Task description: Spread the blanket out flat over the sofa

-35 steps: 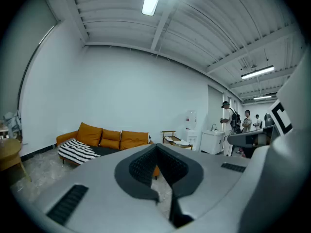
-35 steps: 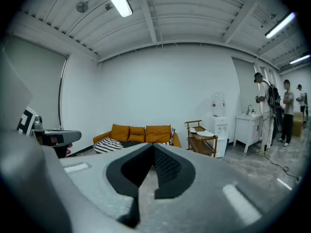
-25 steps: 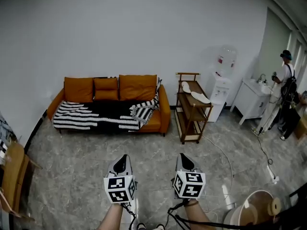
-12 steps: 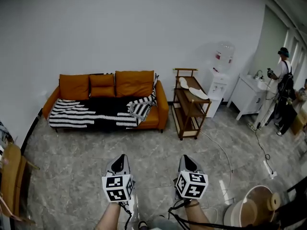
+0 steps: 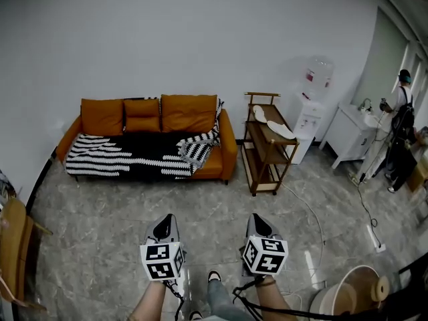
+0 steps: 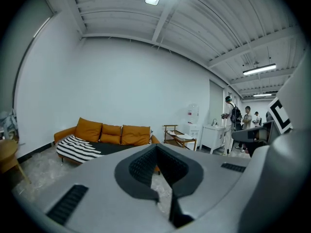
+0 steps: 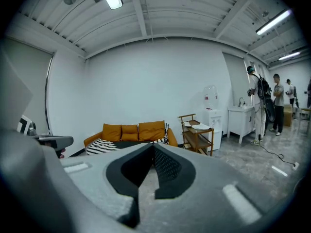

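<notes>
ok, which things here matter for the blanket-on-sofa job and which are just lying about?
Job: blanket, rumpled at its right end; sofa; left gripper and right gripper, both shut and empty.
Lying about: wooden shelf cart, water dispenser, sink cabinet, floor cable, chair.

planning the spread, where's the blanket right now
In the head view the striped blanket lies over the seat of the orange sofa at upper left, one end bunched near the arm beside the wooden rack.
</notes>
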A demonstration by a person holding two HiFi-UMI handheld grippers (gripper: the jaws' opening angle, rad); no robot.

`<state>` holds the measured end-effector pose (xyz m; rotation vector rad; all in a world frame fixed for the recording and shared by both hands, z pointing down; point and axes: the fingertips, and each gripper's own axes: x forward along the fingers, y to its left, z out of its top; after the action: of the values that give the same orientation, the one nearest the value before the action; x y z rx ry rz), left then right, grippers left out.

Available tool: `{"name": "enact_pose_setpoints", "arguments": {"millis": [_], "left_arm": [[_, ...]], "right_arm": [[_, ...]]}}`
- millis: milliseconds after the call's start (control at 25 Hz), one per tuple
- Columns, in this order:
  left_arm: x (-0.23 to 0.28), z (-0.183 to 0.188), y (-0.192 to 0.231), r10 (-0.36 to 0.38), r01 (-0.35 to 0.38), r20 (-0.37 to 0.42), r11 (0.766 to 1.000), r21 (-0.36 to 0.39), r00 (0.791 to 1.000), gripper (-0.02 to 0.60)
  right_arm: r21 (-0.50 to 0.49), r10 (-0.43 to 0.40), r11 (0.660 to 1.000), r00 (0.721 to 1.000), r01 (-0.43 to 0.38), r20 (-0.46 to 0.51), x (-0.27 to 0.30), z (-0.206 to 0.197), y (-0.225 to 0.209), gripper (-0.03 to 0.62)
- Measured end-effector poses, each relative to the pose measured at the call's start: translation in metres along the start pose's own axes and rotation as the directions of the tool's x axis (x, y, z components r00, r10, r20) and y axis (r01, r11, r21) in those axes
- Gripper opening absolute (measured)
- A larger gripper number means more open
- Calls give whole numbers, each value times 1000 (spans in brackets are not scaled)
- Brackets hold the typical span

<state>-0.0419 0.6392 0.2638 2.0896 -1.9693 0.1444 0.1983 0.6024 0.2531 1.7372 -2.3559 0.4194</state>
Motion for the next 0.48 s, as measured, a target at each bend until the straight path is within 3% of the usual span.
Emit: {"name": "enact_pose_setpoints", "arguments": {"millis": [480], "left_arm": [[105,43,-2,36,-36,34,999,3,999,-5]], "right_arm": [[-16,47,999,999,-47,6,104,51,-34,5]]}}
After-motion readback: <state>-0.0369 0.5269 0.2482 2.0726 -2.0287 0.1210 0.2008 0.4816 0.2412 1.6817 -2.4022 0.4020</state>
